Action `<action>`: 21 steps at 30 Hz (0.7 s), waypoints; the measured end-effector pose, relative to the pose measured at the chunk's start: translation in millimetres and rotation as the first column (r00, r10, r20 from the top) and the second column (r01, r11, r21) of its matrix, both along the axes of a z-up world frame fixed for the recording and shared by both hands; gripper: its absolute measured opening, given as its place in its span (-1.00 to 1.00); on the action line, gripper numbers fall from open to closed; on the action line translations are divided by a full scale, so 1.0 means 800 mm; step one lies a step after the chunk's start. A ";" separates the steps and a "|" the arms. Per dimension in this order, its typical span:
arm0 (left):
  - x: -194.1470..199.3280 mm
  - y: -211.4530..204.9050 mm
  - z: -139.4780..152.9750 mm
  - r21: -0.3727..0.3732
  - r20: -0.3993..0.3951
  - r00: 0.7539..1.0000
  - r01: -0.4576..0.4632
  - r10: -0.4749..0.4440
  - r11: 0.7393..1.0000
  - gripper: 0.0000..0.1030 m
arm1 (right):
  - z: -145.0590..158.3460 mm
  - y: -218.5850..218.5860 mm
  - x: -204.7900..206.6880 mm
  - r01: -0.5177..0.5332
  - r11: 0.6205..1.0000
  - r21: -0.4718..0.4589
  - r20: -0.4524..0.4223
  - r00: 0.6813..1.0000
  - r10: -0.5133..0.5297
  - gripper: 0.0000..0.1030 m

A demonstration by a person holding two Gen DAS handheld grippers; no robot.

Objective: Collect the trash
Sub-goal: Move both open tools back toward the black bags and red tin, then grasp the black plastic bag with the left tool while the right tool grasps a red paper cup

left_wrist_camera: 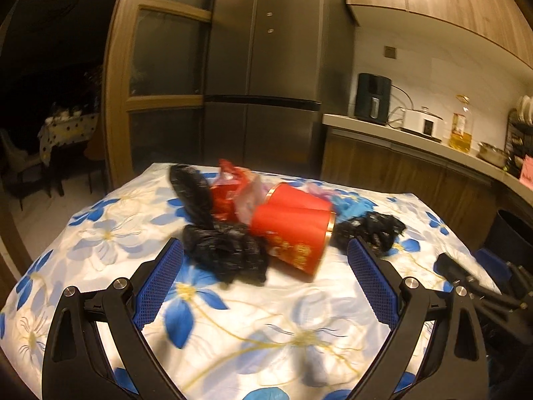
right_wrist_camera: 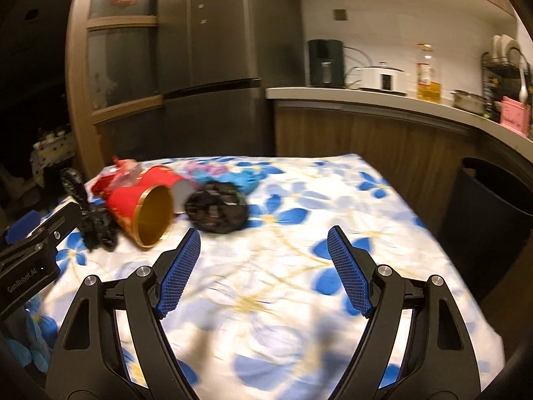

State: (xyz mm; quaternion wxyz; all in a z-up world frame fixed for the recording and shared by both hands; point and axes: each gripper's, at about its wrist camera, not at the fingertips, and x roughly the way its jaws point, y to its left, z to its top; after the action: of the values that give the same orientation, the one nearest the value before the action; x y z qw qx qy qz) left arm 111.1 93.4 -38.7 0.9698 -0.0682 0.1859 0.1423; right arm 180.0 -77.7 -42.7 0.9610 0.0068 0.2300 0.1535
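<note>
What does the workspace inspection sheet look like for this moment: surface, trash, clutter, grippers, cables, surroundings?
Surface: table under a floral cloth, blue flowers on white.
Job's things: red tube lying on its side, open gold-lined end toward the right wrist camera; a second red tube behind it; crumpled black bags; red wrapper; blue scrap.
Clutter: nothing seen.
Grippers: left gripper open, empty, short of the nearer black bag; right gripper open, empty, over bare cloth.
Cables: one cord behind the black appliance on the counter.
Surroundings: dark bin beside the table; fridge; oil bottle.
</note>
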 end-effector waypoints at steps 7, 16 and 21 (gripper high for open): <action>-0.011 0.043 0.009 0.004 0.011 0.996 -0.084 0.084 0.996 0.83 | -0.003 0.063 0.017 -0.134 0.990 0.040 -0.014 0.991 0.135 0.48; -0.007 0.080 0.021 -0.010 0.028 0.989 -0.148 0.148 0.989 0.83 | -0.008 0.112 0.063 -0.221 0.969 0.112 -0.087 0.969 0.231 0.10; -0.002 0.088 0.021 -0.014 0.022 0.987 -0.157 0.157 0.988 0.83 | -0.013 0.124 0.078 -0.256 0.955 0.147 -0.128 0.953 0.275 -0.07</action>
State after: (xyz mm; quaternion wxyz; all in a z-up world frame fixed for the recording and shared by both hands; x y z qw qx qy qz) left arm 109.5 163.5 -21.9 0.9573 -0.0902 0.1696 0.2162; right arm 242.2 21.5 -53.4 0.9095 0.0488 0.2887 0.2952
